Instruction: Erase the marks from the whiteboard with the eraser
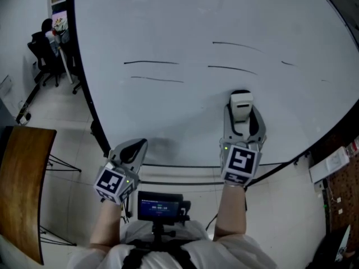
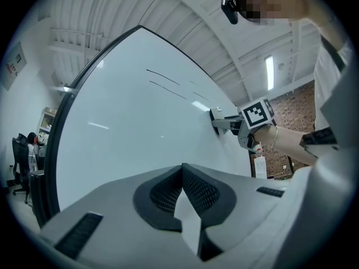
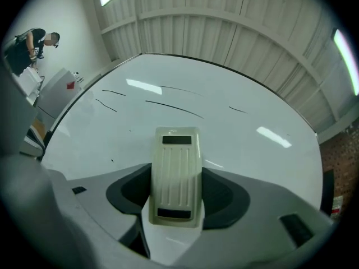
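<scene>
Right tongs (image 1: 243, 120) grasp the eraser (image 3: 175, 172), flat against the whiteboard (image 1: 196, 27) near its lower edge, below the marks (image 1: 151, 63); left tongs (image 1: 134, 148) hang clenched, empty, beside that edge.

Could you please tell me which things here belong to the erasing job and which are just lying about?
For the job: whiteboard, black marks, eraser held in the right gripper.
Just lying about: wooden table, office chair.
</scene>
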A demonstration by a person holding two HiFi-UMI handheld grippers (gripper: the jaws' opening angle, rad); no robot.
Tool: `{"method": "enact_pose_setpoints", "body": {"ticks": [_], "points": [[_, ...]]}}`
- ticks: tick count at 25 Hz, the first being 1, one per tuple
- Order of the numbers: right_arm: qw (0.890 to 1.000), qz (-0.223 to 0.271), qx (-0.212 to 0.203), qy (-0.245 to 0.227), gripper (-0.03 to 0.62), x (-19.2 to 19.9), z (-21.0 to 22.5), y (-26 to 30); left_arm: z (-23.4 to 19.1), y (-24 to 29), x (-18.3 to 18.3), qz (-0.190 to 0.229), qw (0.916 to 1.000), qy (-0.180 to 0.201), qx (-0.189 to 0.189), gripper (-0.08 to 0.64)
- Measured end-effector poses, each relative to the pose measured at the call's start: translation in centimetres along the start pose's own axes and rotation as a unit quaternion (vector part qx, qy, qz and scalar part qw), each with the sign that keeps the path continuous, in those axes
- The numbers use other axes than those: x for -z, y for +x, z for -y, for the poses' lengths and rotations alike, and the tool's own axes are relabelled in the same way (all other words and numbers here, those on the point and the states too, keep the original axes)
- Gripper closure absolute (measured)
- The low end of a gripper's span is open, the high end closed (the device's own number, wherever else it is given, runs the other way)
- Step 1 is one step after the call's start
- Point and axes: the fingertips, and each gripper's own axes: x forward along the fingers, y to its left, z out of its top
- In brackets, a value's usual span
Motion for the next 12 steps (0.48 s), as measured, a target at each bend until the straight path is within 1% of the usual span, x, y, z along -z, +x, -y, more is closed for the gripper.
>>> {"method": "enact_pose_setpoints", "body": {"ticks": [2,4,6,8,12], "points": [[1.0,-0.014,0.009,0.003,0.327,0.7,0.9,-0.1,0.2,0.2,0.0,-0.001,1.0,-0.001,0.004,0.552],[1.0,-0.02,0.01,0.003,0.328,1.0,1.1,-0.1,0.6,0.4,-0.1,-0.003,1.0,-0.001,0.009,0.552],[1.0,-0.024,0.003,0.004,0.328,1.0,1.0,-0.2,1.0,0.5,-0.1,0.001,0.9998,0.0,0.018,0.552],[0.999,-0.027,-0.01,0.016,0.329,1.3,0.5,-0.8,1.5,0.4,-0.1,0.003,0.9997,0.001,0.024,0.552],[0.998,-0.04,-0.029,0.039,0.328,2.6,-1.6,-2.7,1.8,-0.3,0.4,-0.004,0.9995,0.0,0.031,0.552]]}}
